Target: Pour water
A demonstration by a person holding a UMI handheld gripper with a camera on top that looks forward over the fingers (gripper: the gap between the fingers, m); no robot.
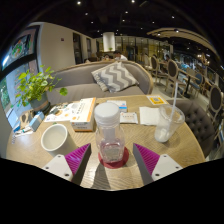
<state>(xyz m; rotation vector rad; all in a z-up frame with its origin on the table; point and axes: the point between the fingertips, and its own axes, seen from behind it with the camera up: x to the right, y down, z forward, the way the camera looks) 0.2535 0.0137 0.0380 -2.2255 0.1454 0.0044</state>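
The gripper (110,160) was spread wide, its two purple pads (78,158) standing well apart at either side of a clear bottle (109,132) with a white cap. The bottle stood upright on the round wooden table (60,155), between the fingers, with a clear gap at each side, so neither finger pressed on it. Its lower part looked reddish, but whether that was liquid, a label or a reflection could not be told. How much water it held could not be made out.

Beyond the right finger stood a clear glass (168,123) with a straw leaning in it; whether it held anything could not be told. To the left of the bottle, ahead of the left finger, sat a white bowl (54,136), apart from the bottle. Behind the bottle lay a flat book or box (72,110) and several papers or cards (130,115), whose print was too small to read. A small yellow item (157,100) lay farther back near the table's far rim; what it was could not be told.

A potted plant (36,88) stood at the table's left side, its pot partly hidden. Beyond the table was a sofa (100,78) with a zigzag-patterned cushion (113,76). Chairs (172,70) showed dimly on the right, and the room behind them was too dark and small to read.
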